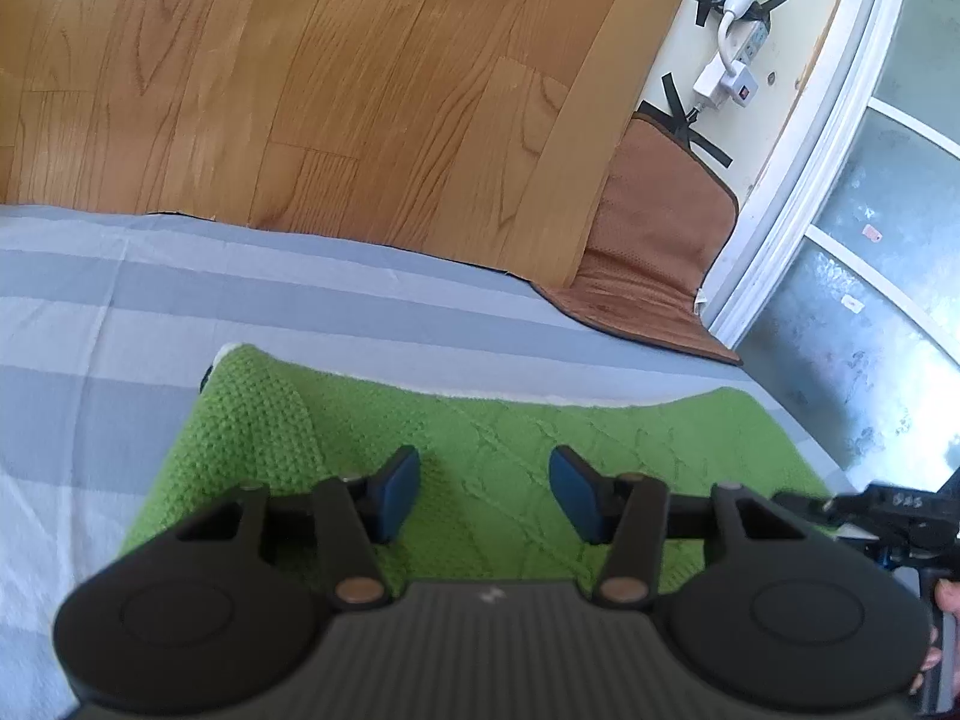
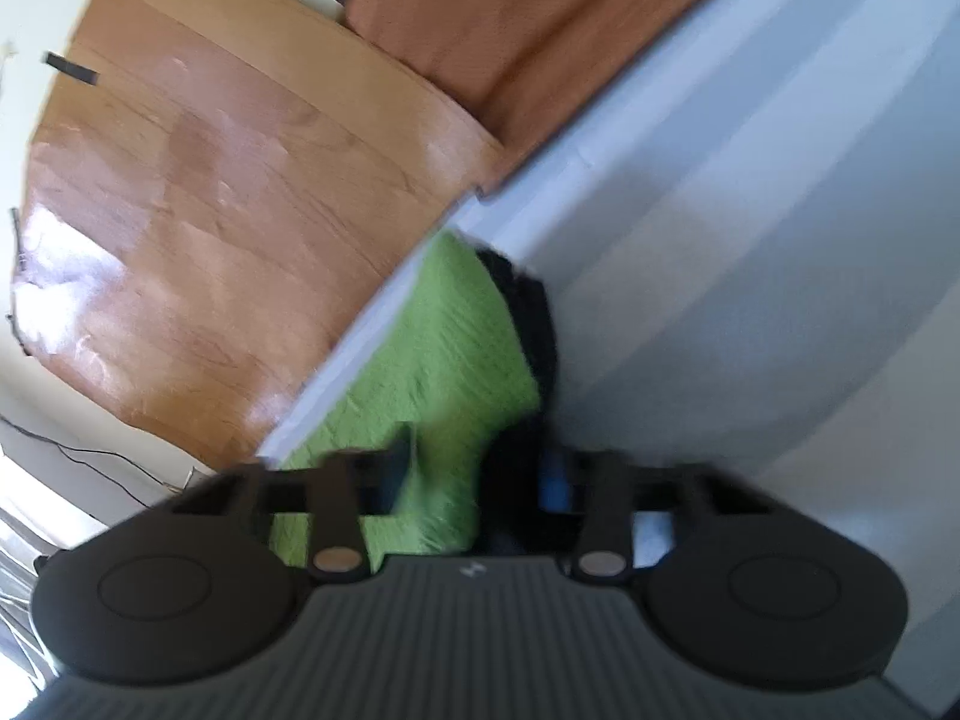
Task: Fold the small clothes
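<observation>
Green knit garment (image 1: 480,438) lay on the blue-striped sheet (image 1: 180,300).
The left gripper (image 1: 485,492) hovered over it, jaws apart and empty; the right gripper's (image 2: 474,480) grip was too blurred to tell.

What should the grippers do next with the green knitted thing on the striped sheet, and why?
Probably lower the left gripper a little and close it on the green knit. Its pads stand apart above the cloth with nothing pinched. In the blurry right view, the right gripper has green cloth between its pads, though a firm grip cannot be told. A hold on both sides would let the cloth fold evenly on the striped sheet.
</observation>
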`<action>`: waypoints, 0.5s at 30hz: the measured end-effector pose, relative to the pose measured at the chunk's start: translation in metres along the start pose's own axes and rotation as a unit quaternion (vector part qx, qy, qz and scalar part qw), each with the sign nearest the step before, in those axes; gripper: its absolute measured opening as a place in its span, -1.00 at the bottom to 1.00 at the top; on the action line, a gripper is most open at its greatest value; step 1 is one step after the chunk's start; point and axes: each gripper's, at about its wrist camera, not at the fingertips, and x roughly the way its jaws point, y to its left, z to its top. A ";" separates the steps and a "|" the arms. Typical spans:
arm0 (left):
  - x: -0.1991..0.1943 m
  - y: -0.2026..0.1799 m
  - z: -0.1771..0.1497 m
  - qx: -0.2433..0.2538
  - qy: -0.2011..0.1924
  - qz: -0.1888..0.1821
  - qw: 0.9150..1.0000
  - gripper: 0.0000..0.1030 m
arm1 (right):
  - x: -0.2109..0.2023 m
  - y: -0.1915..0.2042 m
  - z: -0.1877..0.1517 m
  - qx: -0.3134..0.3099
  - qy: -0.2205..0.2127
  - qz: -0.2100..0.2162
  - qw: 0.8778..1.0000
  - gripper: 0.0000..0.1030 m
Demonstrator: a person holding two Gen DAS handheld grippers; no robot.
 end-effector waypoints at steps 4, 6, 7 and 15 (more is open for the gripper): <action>-0.009 0.008 0.004 -0.024 -0.015 -0.007 1.000 -0.29 | -0.008 0.017 0.001 0.011 -0.016 0.037 0.999 -0.51; -0.024 0.022 0.011 -0.060 -0.046 -0.028 0.997 -0.30 | -0.012 0.044 0.002 -0.013 -0.019 0.066 0.998 -0.51; -0.034 0.030 0.014 -0.079 -0.066 -0.039 0.994 -0.30 | -0.011 0.062 0.002 -0.034 -0.018 0.075 0.996 -0.52; -0.115 0.084 0.022 -0.165 -0.208 -0.057 0.962 -0.27 | 0.048 0.207 -0.052 -0.227 0.065 0.152 0.960 -0.54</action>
